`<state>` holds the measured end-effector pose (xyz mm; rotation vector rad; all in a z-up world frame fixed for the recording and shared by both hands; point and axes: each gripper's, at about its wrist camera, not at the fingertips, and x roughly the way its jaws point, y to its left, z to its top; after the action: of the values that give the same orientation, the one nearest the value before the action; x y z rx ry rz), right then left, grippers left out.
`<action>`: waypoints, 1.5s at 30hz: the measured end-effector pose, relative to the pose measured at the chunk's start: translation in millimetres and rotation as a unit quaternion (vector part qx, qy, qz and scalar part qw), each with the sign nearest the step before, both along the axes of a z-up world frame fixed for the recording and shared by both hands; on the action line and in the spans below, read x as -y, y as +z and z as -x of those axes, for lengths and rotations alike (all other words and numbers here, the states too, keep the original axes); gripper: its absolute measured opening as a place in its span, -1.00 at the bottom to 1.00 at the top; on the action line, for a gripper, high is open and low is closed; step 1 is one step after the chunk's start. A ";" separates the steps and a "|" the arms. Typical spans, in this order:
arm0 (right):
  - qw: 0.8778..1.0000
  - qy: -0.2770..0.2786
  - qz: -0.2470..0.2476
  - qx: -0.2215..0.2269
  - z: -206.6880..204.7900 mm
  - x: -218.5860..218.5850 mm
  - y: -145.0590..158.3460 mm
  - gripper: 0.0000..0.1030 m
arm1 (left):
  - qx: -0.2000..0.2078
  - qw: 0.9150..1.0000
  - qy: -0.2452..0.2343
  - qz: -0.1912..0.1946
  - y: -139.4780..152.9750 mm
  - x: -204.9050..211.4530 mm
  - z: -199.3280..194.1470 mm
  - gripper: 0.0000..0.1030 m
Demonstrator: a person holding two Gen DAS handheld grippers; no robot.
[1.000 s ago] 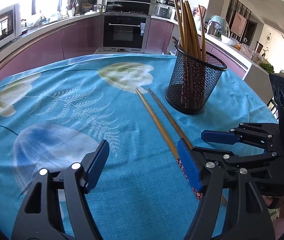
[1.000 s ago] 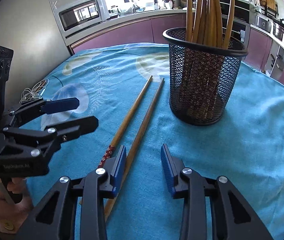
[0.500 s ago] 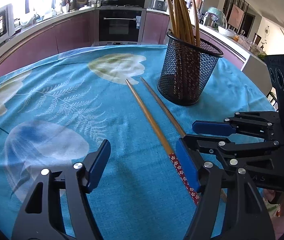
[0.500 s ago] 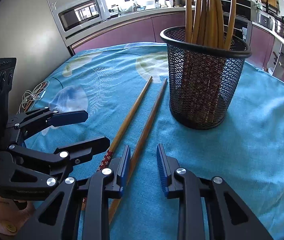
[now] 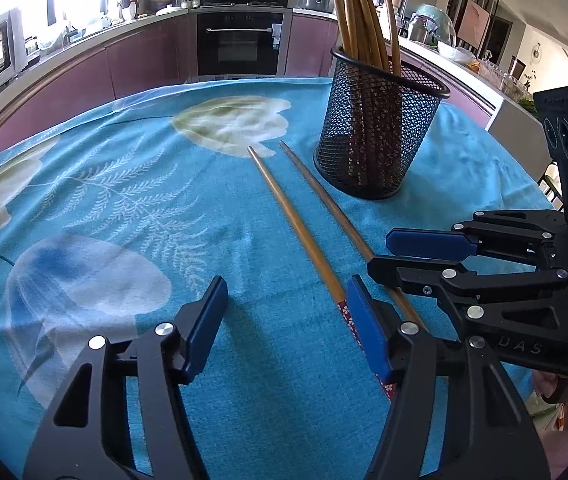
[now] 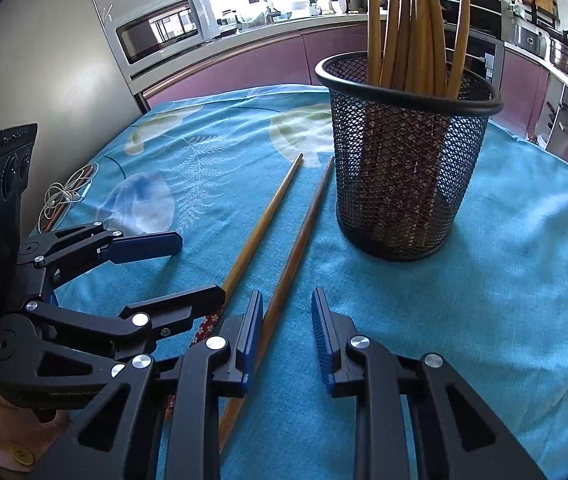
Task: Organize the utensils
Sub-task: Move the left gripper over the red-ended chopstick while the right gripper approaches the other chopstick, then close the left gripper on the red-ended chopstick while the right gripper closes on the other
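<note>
Two loose wooden chopsticks lie side by side on the blue tablecloth (image 5: 132, 208). The left chopstick (image 5: 296, 220) (image 6: 262, 220) has a red patterned end. The plain right chopstick (image 5: 324, 200) (image 6: 304, 224) lies beside it. A black mesh cup (image 5: 376, 140) (image 6: 400, 168) with several chopsticks stands just beyond them. My left gripper (image 5: 286, 320) (image 6: 200, 266) is closing, its right finger over the patterned end, pads not pressing on it. My right gripper (image 6: 286, 328) (image 5: 412, 258) stands narrowly open astride the plain chopstick, which lies close to its left pad.
A coiled white cable (image 6: 68, 196) lies at the table's left edge. Kitchen counters, an oven (image 5: 240, 44) and a microwave (image 6: 164, 28) ring the table behind. A hand (image 6: 0, 412) holds the left gripper at the lower left.
The right gripper's jaws have narrowed around the plain chopstick. The left gripper's jaws have come in slightly and it has crept towards the cup. The chopsticks have not moved.
</note>
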<state>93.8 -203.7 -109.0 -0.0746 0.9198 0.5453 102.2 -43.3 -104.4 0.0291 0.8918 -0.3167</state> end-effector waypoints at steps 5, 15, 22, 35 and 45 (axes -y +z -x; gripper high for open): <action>1.000 0.000 0.000 0.000 -0.3 0.3 0.1 -0.55 | 0.001 1.000 -0.002 -0.003 -0.2 0.7 0.5 0.10; 1.000 -0.001 -0.002 0.000 -1.4 0.7 0.7 -0.55 | -0.005 1.000 -0.012 0.007 1.4 1.7 2.0 0.03; 1.000 0.000 -0.002 0.000 -2.4 -0.1 0.8 -0.56 | -0.004 1.000 -0.020 -0.001 -0.7 9.8 1.9 -0.03; 1.000 -0.001 -0.002 -0.001 -2.2 0.4 0.5 -0.56 | -0.014 1.000 -0.018 0.013 -1.0 7.5 2.1 -0.39; 1.000 0.000 -0.002 0.000 -2.8 -0.4 -0.4 -0.56 | -0.021 0.999 -0.018 0.024 -1.1 7.4 4.1 -0.67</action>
<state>96.6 -203.3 -109.5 -0.0706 0.9191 0.5465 98.1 -50.7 -105.6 -0.0058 0.9251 -0.3725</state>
